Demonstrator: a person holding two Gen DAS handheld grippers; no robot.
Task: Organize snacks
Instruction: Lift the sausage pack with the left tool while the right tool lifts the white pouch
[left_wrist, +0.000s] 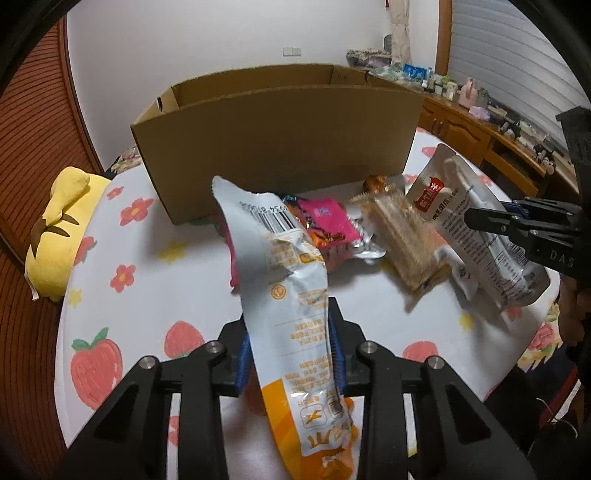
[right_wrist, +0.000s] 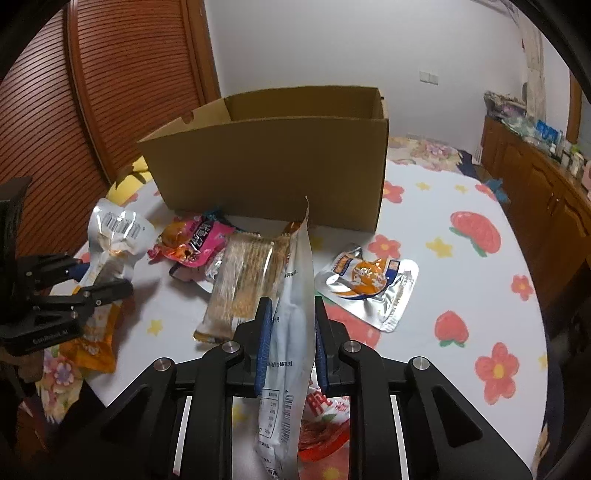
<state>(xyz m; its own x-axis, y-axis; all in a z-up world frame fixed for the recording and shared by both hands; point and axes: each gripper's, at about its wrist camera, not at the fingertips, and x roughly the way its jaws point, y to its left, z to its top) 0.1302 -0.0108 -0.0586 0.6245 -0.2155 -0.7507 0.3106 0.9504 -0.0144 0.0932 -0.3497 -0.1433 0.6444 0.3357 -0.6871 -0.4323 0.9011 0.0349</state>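
The worktop carries a white cloth printed with strawberries and flowers, and an open corrugated box stands at its far side. Directly before the box wall lies a heap of snacks: a glossy pink pack, a clear-wrapped stack of tan crackers and, apart to the right, a crinkled foil pouch with orange print. The box wall and this heap stand between both grippers and the box opening. The left hand-held gripper is clamped on a white and orange packet, which is creased, barcoded and held raised above the cloth. The right hand-held gripper is closed on a tall white and grey pouch with a serrated top edge, held upright above the cloth; a red packet lies beneath it. A yellow plush toy sits at the left edge, and a wooden cabinet loaded with small items runs along the right wall.
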